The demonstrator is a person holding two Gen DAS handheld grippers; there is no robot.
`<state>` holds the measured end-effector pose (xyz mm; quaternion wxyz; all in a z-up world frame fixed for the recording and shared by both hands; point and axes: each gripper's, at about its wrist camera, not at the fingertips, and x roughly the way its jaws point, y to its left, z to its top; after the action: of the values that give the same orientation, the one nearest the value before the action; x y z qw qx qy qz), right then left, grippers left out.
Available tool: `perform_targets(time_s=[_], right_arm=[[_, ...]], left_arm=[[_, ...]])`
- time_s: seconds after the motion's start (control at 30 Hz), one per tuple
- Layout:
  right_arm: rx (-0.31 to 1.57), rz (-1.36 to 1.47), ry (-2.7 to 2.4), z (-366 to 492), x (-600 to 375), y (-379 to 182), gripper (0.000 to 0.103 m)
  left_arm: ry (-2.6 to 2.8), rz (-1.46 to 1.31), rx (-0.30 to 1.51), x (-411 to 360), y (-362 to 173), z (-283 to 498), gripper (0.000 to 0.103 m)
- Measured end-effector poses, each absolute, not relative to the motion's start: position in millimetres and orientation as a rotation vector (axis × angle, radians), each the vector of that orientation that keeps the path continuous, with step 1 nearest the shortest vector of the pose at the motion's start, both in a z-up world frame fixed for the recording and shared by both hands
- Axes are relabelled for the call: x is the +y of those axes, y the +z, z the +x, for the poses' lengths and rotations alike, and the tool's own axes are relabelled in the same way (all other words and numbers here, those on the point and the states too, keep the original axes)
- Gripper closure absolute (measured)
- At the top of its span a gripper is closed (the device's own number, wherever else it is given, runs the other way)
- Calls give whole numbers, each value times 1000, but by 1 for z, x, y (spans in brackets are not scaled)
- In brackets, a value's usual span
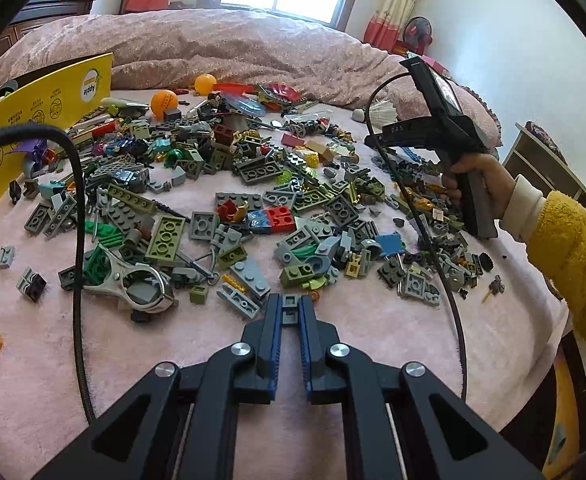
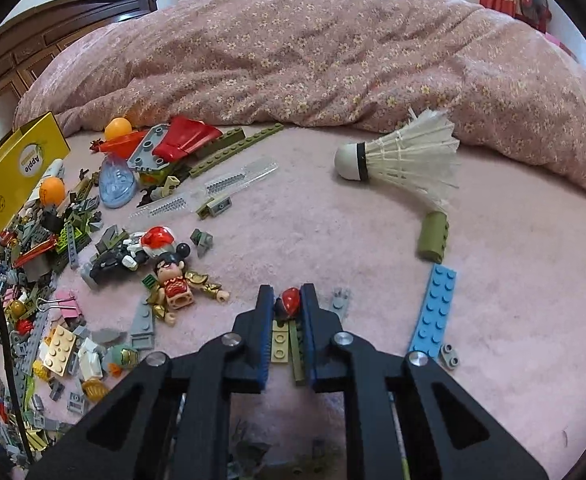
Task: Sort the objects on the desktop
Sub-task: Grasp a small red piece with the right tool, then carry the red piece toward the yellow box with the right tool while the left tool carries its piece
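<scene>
Grey plastic is showing between the left gripper (image 1: 291, 312) tips, which are pinching a small grey brick (image 1: 290, 305) at the near edge of the brick pile (image 1: 253, 200); lifting straight up should be keeping the loose cable (image 1: 77, 240) clear. Through the right wrist camera, the right gripper (image 2: 287, 306) is clamping a red-headed piece (image 2: 291, 300) above the pink blanket (image 2: 373, 240). Nearby are lying a blue plate (image 2: 433, 312), a shuttlecock (image 2: 405, 156) and a minifigure (image 2: 177, 284), well apart from the yellow box (image 2: 13, 176).
</scene>
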<state>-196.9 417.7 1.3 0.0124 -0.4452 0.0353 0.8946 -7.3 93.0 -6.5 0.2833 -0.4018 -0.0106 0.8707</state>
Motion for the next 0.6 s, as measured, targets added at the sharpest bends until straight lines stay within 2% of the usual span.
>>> perform_targets(time_s=[0.27, 0.43, 0.6], right_arm=[[133, -1269, 2939, -147, 393, 58, 89], [171, -1243, 3049, -75, 360, 86, 89], [256, -1231, 3137, 8, 324, 91, 89]], left_arm=[[2345, -1058, -26, 89, 0, -1, 95], [2377, -1000, -42, 74, 17, 10, 95], [2402, -965, -58, 57, 28, 22, 95]])
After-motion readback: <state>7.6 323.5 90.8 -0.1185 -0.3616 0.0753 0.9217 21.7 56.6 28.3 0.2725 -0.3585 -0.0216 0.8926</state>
